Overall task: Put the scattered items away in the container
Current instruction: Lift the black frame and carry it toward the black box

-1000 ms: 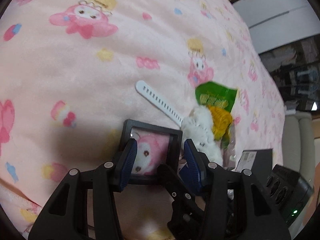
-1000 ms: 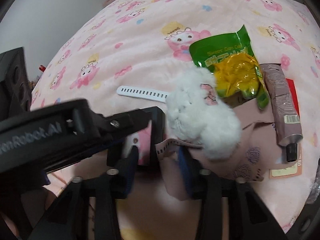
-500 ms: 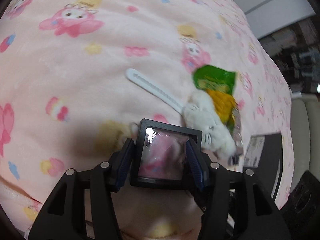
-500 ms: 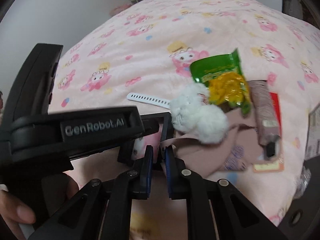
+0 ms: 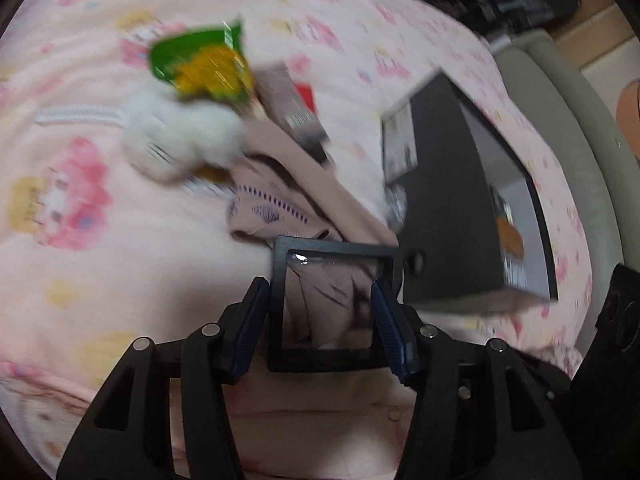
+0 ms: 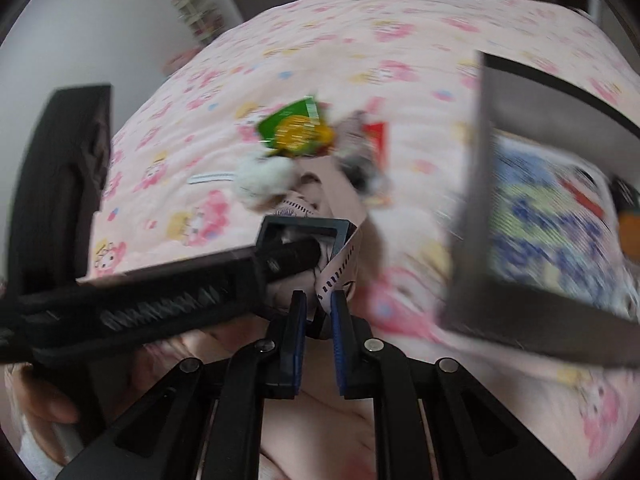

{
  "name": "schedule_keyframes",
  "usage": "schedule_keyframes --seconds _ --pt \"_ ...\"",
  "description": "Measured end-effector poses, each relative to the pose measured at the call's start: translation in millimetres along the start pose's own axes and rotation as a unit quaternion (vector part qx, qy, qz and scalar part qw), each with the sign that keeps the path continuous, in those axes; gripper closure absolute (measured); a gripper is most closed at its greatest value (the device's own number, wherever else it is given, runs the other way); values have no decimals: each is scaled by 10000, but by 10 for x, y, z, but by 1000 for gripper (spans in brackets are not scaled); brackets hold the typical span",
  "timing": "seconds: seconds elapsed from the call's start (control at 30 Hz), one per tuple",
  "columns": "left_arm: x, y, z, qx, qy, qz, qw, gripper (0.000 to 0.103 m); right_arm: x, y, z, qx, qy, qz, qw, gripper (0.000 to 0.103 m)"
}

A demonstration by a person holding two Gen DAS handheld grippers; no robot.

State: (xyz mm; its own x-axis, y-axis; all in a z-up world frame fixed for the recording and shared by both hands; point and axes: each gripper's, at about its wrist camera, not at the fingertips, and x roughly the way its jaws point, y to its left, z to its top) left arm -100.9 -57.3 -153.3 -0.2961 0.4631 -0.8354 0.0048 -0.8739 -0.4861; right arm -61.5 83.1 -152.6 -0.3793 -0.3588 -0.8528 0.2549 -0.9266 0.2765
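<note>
My left gripper (image 5: 320,304) is shut on a small black square frame with a clear middle (image 5: 332,248), held above the pink bedspread; the frame also shows in the right wrist view (image 6: 304,226). My right gripper (image 6: 319,304) is shut on the corner of a pink patterned cloth (image 6: 340,268), which trails back to the pile (image 5: 280,184). The dark box container (image 5: 460,200) lies at the right with several items inside (image 6: 552,216). A white plush toy (image 5: 180,140), a green and yellow snack bag (image 5: 204,64), a white strap (image 5: 76,114) and a brown tube (image 5: 292,108) lie on the bed.
The pink cartoon-print bedspread (image 5: 80,200) covers the whole surface. A red card (image 6: 378,140) lies by the tube. A grey sofa edge (image 5: 560,92) runs beyond the bed at the right. My left gripper's body (image 6: 140,300) crosses the right wrist view.
My left gripper has lifted the black frame and swung right toward the box. My right gripper closed on the pink cloth and pulled it up and back.
</note>
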Motion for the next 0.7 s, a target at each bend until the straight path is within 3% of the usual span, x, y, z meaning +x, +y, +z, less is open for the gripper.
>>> schedule_keyframes --seconds 0.13,0.3,0.47,0.6,0.7 --pt "25 -192 -82 422 -8 -20 9991 50 33 -202 -148 263 180 72 9995 92" --pt "-85 -93 -107 186 -99 -634 9978 50 -4 -242 -287 337 299 172 9988 91" --pt "-7 59 -50 -255 -46 -386 9989 50 12 -316 -246 564 160 161 9981 91" --pt "42 96 -47 -319 33 -380 9988 56 56 -335 -187 750 116 216 9969 91" --pt "24 104 -62 -278 -41 -403 9988 69 33 -298 -175 773 49 288 9966 91"
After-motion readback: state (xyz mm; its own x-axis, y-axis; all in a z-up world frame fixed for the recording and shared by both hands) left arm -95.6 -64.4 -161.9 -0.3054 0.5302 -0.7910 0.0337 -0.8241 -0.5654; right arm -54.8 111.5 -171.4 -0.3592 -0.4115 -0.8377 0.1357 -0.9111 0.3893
